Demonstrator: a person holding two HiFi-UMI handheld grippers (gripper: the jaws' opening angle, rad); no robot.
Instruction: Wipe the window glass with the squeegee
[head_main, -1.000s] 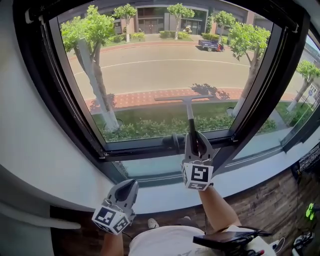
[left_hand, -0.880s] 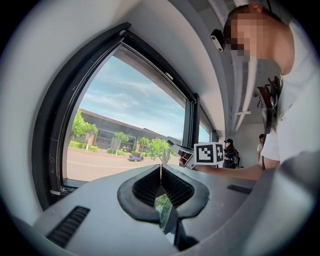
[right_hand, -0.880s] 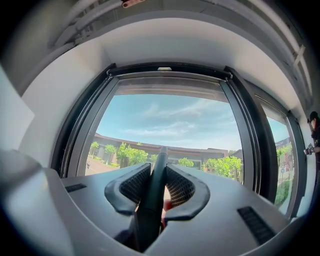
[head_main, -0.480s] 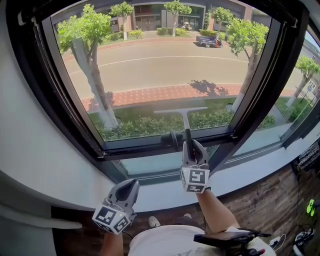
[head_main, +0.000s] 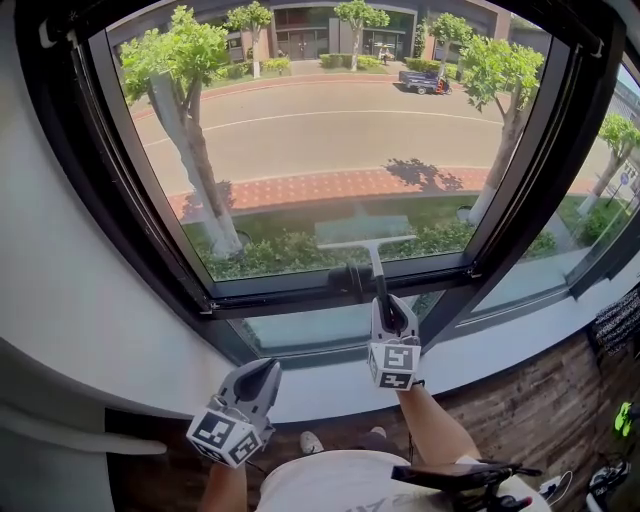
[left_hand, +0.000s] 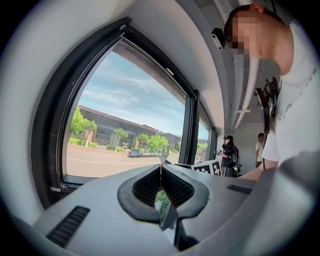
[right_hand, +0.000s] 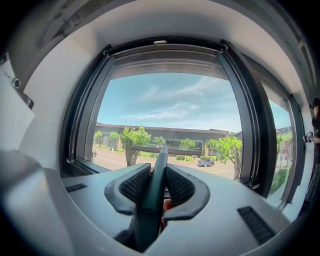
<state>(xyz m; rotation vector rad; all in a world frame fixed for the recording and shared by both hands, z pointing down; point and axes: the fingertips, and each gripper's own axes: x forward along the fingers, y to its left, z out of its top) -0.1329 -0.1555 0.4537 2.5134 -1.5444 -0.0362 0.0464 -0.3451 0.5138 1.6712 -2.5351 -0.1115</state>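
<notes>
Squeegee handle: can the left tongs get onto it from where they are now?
Probably, though awkwardly: nothing stands between the left tongs and the squeegee handle, but their jaws are together, and the right tongs clamp the handle's lower part.

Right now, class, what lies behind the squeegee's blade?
Behind the squeegee is the window glass, and through it a grass strip and hedge. The blade covers the patch directly behind it.

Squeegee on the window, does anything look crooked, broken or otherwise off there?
Nothing stands out. The squeegee sits about level, low on the window glass, its handle clamped in the right gripper. No crack shows in the glass, only a faint paler band just above the blade. The left gripper hangs shut and empty below the sill.
</notes>
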